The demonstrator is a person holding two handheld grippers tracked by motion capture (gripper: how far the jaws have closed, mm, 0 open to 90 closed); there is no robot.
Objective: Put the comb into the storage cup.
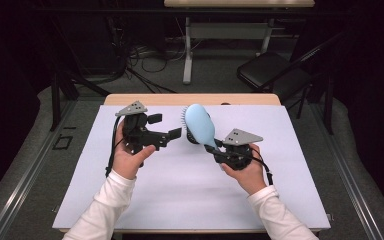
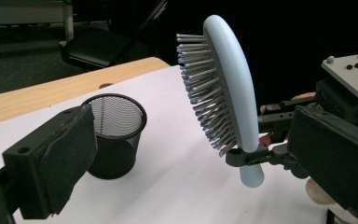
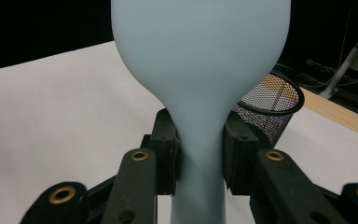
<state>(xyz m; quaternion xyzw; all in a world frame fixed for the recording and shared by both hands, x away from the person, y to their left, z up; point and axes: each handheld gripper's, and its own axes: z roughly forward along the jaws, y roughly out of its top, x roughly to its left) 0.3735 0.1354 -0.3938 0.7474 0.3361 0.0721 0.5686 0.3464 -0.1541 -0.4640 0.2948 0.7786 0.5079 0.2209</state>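
Observation:
A light-blue hairbrush (image 1: 200, 125) stands upright above the white mat, bristles (image 2: 205, 102) facing left. My right gripper (image 1: 216, 148) is shut on its handle (image 3: 199, 154), with both pads pressed against the narrow neck. My left gripper (image 1: 166, 126) is held a little left of the brush, pointing toward it. It is open, with its two padded fingers (image 2: 70, 158) wide apart and nothing between them. A black mesh cup (image 2: 116, 135) stands on the mat behind the brush and also appears past the brush head in the right gripper view (image 3: 275, 105).
A white mat (image 1: 180, 190) covers the wooden table (image 1: 190, 99). Beyond the far edge are a black folding chair (image 1: 272, 70), the legs of another table (image 1: 187, 50) and cables on the floor. A dark stand (image 1: 55, 95) rises at the left.

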